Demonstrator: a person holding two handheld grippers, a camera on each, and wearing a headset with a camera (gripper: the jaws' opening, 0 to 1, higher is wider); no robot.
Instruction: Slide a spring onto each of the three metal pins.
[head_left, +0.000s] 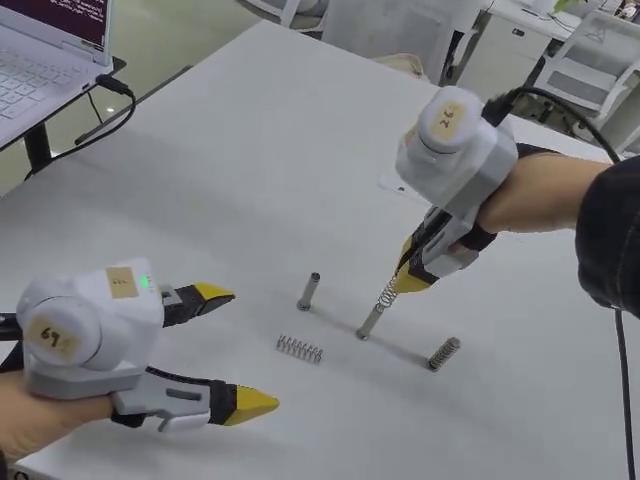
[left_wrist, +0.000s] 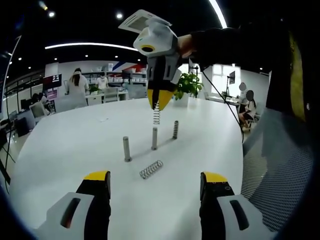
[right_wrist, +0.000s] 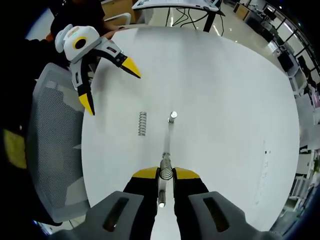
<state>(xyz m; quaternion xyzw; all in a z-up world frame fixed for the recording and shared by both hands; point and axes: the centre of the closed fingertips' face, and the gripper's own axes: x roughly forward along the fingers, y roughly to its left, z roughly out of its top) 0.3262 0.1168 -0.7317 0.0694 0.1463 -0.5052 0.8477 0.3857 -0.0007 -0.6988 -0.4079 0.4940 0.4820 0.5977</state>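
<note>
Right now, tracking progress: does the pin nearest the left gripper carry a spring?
No, that pin stands bare; a loose spring lies flat near it.

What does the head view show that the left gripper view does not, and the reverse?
The head view adds a laptop at the far left.

The left gripper view adds a potted plant, people at desks behind, and ceiling lights.

Both share the right gripper shut on the held spring at the top of the middle pin. They also share a bare pin, a third pin with a spring already on it, a loose spring on the table, and the open left gripper.
</note>
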